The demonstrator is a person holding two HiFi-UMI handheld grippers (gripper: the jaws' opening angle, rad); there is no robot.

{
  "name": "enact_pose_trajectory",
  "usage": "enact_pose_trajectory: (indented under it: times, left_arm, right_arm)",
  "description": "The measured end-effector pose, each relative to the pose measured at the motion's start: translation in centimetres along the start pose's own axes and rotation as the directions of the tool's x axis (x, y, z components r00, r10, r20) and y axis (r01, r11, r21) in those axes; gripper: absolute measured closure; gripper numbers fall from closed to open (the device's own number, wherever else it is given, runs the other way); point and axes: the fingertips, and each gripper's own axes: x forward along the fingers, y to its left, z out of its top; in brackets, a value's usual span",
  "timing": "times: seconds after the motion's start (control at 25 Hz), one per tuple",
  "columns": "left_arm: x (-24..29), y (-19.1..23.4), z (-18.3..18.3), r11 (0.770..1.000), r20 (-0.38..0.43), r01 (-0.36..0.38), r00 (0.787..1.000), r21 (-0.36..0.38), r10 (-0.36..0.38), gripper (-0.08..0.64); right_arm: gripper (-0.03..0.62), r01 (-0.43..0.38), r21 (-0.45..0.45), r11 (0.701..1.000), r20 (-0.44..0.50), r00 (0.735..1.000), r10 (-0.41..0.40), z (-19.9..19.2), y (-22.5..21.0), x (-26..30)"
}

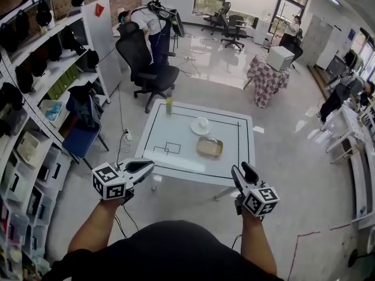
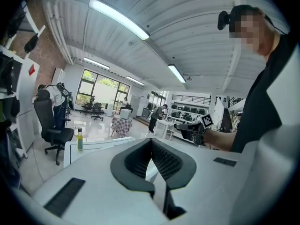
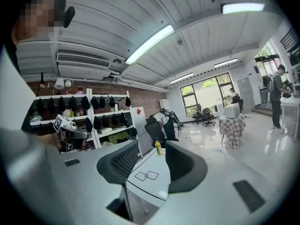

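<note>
Left tongs [image 1: 147, 167] clenched on nothing, right tongs [image 1: 241, 171] spread and empty, both hovering off the tabletop's [image 1: 181, 134] near edge. Shallow dish [image 1: 209, 147] lies nearest, bowl [image 1: 200, 125] beyond, bottle [image 1: 169, 105] far left: tall, and likely to topple if clipped.

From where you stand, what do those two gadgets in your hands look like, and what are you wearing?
The left gripper and right gripper are white-bodied hand tools with dark grey jaws, ribbed inside. Each carries a cube of black-and-white square markers. The person wears a black top.
</note>
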Motion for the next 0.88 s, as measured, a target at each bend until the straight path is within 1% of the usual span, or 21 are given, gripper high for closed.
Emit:
enact_pose_trajectory:
  times: [0.24,0.56,0.68,0.88]
  left_arm:
    - [3.5,-0.4,0.1,1.0,-0.009,-0.005,1.0,-0.009,0.005,0.538]
    - [7.2,-1.3,0.3,1.0,-0.021,0.007,1.0,-0.009,-0.007,0.538]
    - [7.6,-1.4,0.5,1.0,-0.015,0.005,1.0,-0.011,-0.005,0.538]
    - [7.7,-0.2,0.1,0.999,-0.026,-0.009,1.0,-0.031,0.008,0.538]
  right_arm:
    - [0.396,-0.032,-0.01,0.999,-0.019,0.999,0.032,0.1,-2.5,0.9]
    - [0.396,-0.022,0.006,1.0,-0.026,0.999,0.022,-0.1,-6.2,0.2]
    - [0.396,-0.025,0.013,1.0,-0.04,0.999,0.025,-0.5,-6.7,0.4]
    - [0.396,-0.048,0.013,0.999,-0.058,0.997,0.049,-0.7,-6.5,2.1]
